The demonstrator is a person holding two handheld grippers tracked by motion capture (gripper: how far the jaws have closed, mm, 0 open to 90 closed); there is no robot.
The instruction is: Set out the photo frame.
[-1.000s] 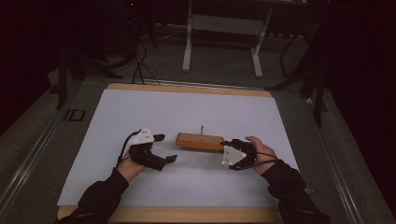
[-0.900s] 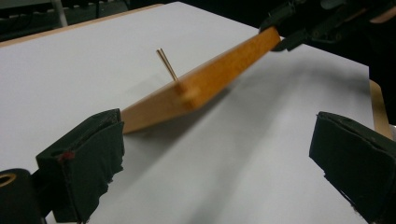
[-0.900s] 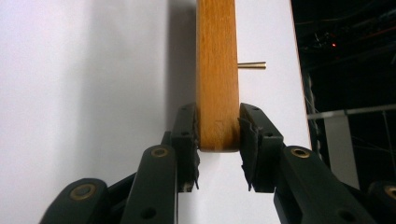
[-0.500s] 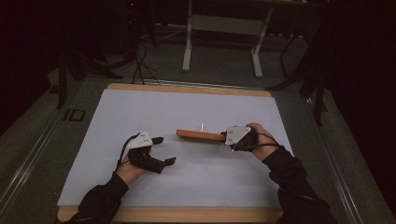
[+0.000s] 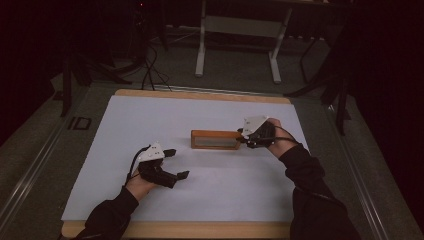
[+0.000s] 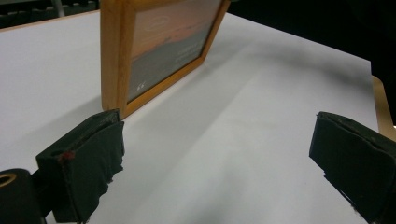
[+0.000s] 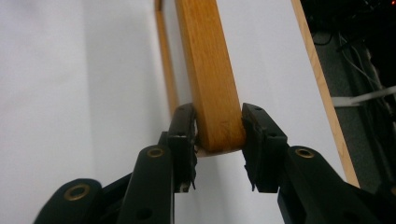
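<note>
Now stood upright: rectangular wooden picture frame (image 5: 216, 139), clamped by right gripper (image 5: 248, 138), fingers lately easing apart; left gripper (image 5: 176, 163) spread wide, nearby on white-covered desk (image 5: 150, 120).

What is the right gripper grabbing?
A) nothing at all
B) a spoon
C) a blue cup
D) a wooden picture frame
D: the right gripper has its jaws pressed on both sides of the wooden picture frame's edge, and the high view shows that frame standing on the white table.
</note>
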